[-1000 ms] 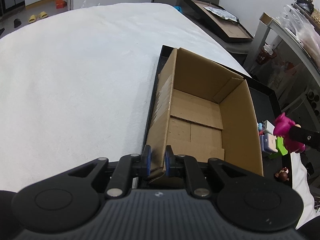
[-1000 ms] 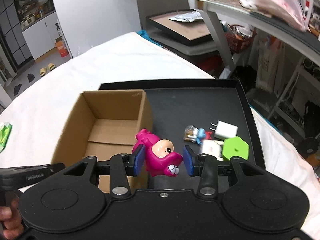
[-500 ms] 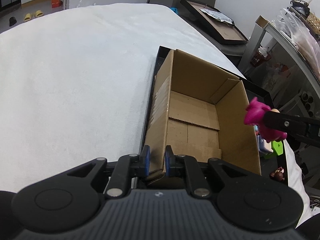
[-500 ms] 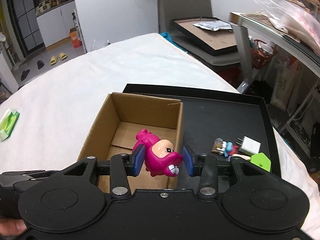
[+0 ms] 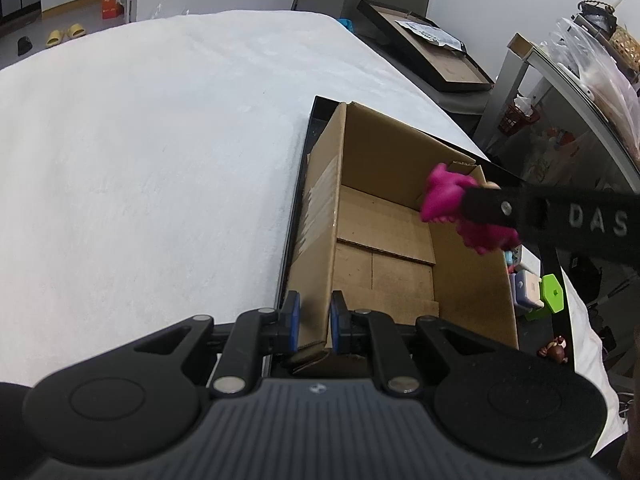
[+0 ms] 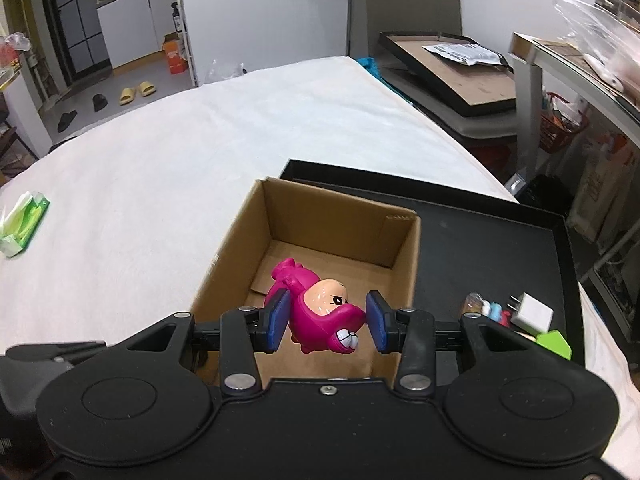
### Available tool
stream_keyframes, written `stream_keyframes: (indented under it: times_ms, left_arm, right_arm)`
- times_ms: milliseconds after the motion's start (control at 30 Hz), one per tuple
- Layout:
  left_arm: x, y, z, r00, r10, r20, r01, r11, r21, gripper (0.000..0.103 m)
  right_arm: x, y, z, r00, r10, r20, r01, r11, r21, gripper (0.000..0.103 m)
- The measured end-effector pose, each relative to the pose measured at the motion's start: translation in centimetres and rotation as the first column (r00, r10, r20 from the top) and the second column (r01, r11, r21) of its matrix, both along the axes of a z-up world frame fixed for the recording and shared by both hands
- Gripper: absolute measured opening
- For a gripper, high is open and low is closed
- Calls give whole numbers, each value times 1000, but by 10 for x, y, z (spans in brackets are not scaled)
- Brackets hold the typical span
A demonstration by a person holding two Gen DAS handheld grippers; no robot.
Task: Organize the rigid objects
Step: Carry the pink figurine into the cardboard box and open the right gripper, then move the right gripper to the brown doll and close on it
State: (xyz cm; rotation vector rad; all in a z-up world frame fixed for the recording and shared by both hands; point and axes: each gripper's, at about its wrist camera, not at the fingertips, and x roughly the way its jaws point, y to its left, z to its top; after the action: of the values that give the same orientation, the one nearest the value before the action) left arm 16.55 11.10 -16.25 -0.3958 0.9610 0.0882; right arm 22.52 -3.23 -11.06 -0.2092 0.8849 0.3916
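Observation:
An open cardboard box (image 5: 384, 224) (image 6: 320, 240) stands in the left part of a black tray (image 6: 500, 248) on the white tablecloth. My left gripper (image 5: 312, 322) is shut on the box's near-left wall. My right gripper (image 6: 326, 322) is shut on a magenta toy figure (image 6: 320, 312) with a tan face and white teeth, held in the air above the box's inside. In the left wrist view the toy figure (image 5: 444, 196) hangs over the box's right wall, with the right gripper's finger across it.
Small objects lie on the tray right of the box: a white plug (image 6: 532, 314), a green hexagon (image 5: 554, 294) (image 6: 554, 342), a small blue figure (image 6: 494, 312), a brown figurine (image 5: 556, 348). A green packet (image 6: 24, 228) lies far left on the cloth. Shelves and framed trays stand at right.
My right gripper carried the magenta toy leftward from above the tray's small objects to above the box. The left gripper kept its hold on the box wall.

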Motion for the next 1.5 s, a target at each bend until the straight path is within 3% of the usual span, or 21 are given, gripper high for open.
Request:
stream_keyframes:
  times_ms: [200,600,700,767,1000,1200,1400,1500]
  left_arm:
    - [2,-1,1,1000,-4,-5,4,1000,10,12]
    - [6,-13,15,999,-32,-32,34,997,65,16]
    - [7,-15,20,999,-25,-33,28,995,93,27]
    - [7,-18,24,999,-21,-32,25,993,112,41]
    - [13,-36,30,999,-30,-43,38,976,212,66]
    - [20,-49,26,996,-48,-80,68,963,261,70]
    - [24,-58,25,994,-34,-108,65,952,300,71]
    - [27,-66,25,992,-40,-119,77,942,328,71]
  right_arm:
    - [0,7,6,999,31,17,-32,999,29,51]
    - [-3,-44,11,999,-47,-8,47,997,60,52]
    - [-3,-61,10,996,-85,-10,86,994,73,52]
    - [-3,-71,8,994,-107,-9,107,991,79,52]
    - [-3,-105,-11,981,-192,-31,194,976,101,60]
    - [-4,-133,-29,945,-327,-23,328,942,74,75]
    - [-6,-151,-45,901,-433,6,432,901,47,76]
    - [-6,-164,-51,871,-491,-22,491,869,63,76]
